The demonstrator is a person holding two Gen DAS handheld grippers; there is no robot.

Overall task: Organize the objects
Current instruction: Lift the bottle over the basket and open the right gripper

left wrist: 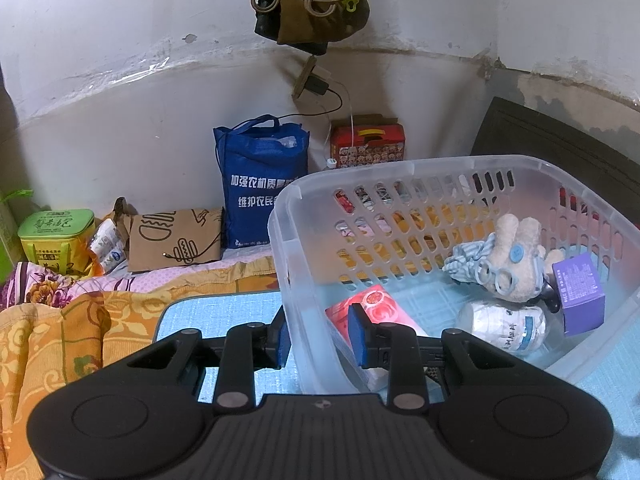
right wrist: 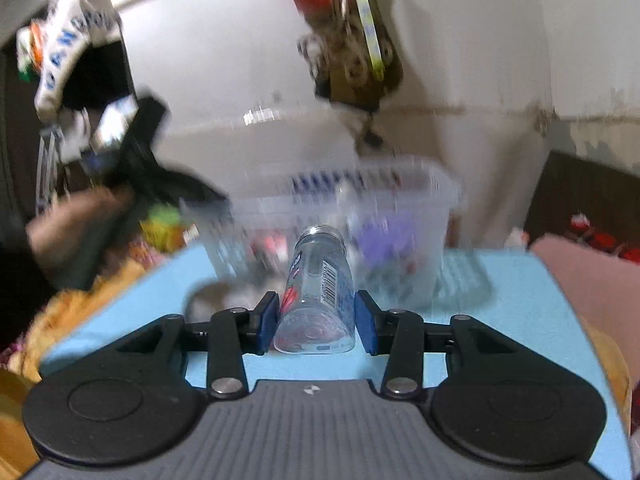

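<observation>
Right wrist view showed the right gripper (right wrist: 315,322) clamped on a small clear bottle (right wrist: 318,292), its blue pads pressed to either side of the body near the base, the capless neck pointing away toward the translucent basket (right wrist: 440,200) that stood ahead on the blue mat (right wrist: 520,300). Most of that picture was smeared, so what lay inside the basket could not be read from there. The bottle looked light and rigid, with smooth, likely slippery walls; the grip low on its straight body, across the label, seemed the sound place to hold it, since the narrower neck would give the pads less to bite on.

Left wrist view showed the left gripper (left wrist: 320,336) closed on the near wall of the basket (left wrist: 304,320), one pad outside and one inside, apparently steadying it. Inside lay a red packet (left wrist: 372,304), a white bottle (left wrist: 504,324), a plush toy (left wrist: 516,264) and a purple box (left wrist: 580,292). The thin plastic wall would probably flex under a hard squeeze.
</observation>
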